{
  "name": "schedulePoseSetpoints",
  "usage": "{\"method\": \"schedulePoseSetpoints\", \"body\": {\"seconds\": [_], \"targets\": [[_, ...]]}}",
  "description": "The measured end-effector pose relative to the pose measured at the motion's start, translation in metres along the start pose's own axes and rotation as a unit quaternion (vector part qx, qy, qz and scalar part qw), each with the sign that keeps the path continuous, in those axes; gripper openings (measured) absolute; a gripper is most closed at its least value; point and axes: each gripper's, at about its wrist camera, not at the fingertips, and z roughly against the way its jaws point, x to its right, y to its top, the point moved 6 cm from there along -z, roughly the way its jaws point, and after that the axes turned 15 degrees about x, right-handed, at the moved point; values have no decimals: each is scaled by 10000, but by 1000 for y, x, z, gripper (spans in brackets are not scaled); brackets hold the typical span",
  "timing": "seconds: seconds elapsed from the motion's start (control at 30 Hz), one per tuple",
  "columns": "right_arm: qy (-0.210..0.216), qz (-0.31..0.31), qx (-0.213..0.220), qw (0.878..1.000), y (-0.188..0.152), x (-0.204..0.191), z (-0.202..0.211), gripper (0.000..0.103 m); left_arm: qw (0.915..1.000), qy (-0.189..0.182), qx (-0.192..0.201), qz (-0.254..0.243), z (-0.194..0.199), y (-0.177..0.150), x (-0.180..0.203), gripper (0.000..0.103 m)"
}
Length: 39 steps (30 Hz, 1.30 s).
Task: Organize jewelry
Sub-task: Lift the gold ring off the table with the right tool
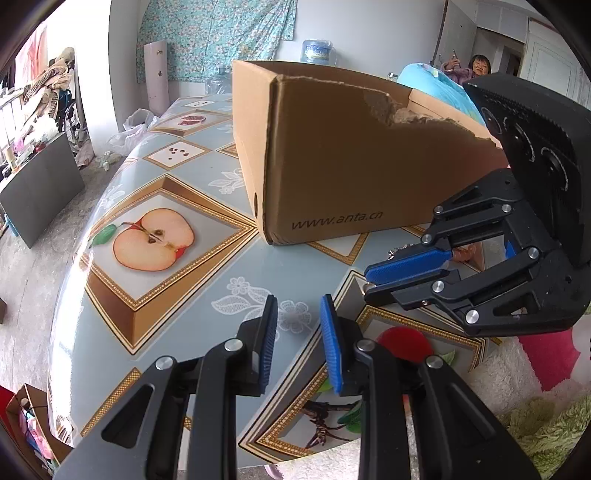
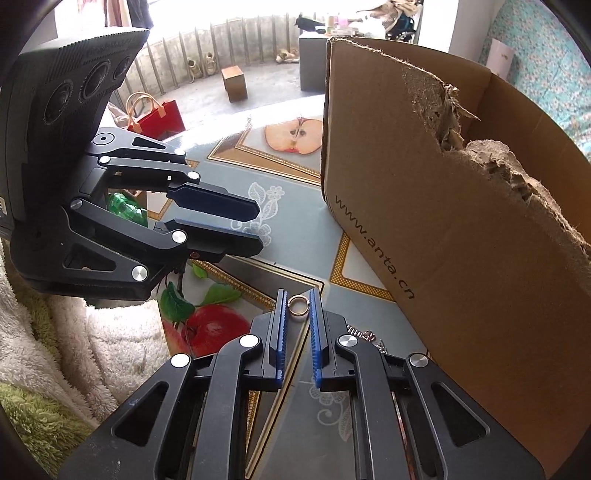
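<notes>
Both views are bright with daylight: in the left wrist view it floods in from the blown-out window at upper left and lays a white glare along the glossy desk (image 1: 74,266) edge, while in the right wrist view the far background at top is washed out. The fisheye bends straight lines, so the cardboard box (image 2: 461,229) walls bow, and dark vignette fills the corners. Focus is crisp centrally, soft shadows sit under the fingers (image 1: 267,332), and the rim smears slightly

A lived-in home: fruit-print tablecloth (image 1: 155,206), bedding (image 1: 439,85), floral curtain (image 1: 221,29).
</notes>
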Motion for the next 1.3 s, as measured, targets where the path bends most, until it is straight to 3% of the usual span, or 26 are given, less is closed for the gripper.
{"method": "schedulePoseSetpoints", "body": {"seconds": [0.27, 0.5, 0.97, 1.3], "targets": [[-104, -280, 82, 9995, 1, -2, 4, 9, 9999, 105, 105, 41, 10, 1, -10, 23], [-487, -887, 385, 9941, -4, 6, 35, 9, 9996, 127, 233, 56, 16, 4, -6, 23], [-1719, -2088, 864, 9589, -48, 38, 102, 10, 9993, 60, 314, -169, 15, 9, 22, 23], [-2268, -2588, 1160, 9318, -68, 55, 137, 10, 9992, 54, 300, -250, 6, 15, 41, 23]]}}
